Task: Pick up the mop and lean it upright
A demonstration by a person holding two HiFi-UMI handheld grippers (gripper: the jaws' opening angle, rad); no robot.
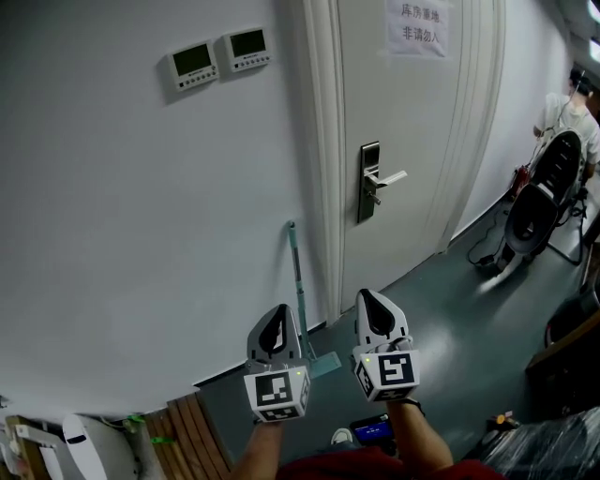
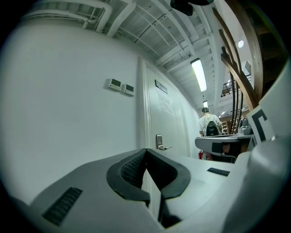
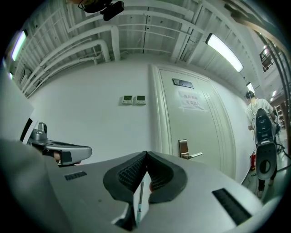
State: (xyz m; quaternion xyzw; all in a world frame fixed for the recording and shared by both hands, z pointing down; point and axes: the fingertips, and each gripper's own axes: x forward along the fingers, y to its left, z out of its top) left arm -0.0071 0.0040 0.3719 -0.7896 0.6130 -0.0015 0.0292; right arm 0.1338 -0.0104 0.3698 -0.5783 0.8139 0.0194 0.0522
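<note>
The mop (image 1: 296, 281) stands upright, its teal handle leaning against the white wall just left of the door frame and its flat head (image 1: 323, 364) on the grey floor. My left gripper (image 1: 278, 311) and right gripper (image 1: 372, 296) are side by side in front of it, a short way back, both pointing level at the wall. Each is shut with nothing between its jaws. In the right gripper view the mop handle (image 3: 139, 199) shows in the slit below the shut right gripper (image 3: 146, 154), with the left gripper (image 3: 61, 149) at the left. The left gripper (image 2: 145, 150) shows pads pressed together.
A white door with a lever handle (image 1: 377, 183) and a paper notice (image 1: 417, 26) stands right of the mop. Two wall control panels (image 1: 217, 56) hang high on the wall. A person and black chairs (image 1: 539, 202) are down the corridor at right. Wooden slats (image 1: 192, 431) lie at lower left.
</note>
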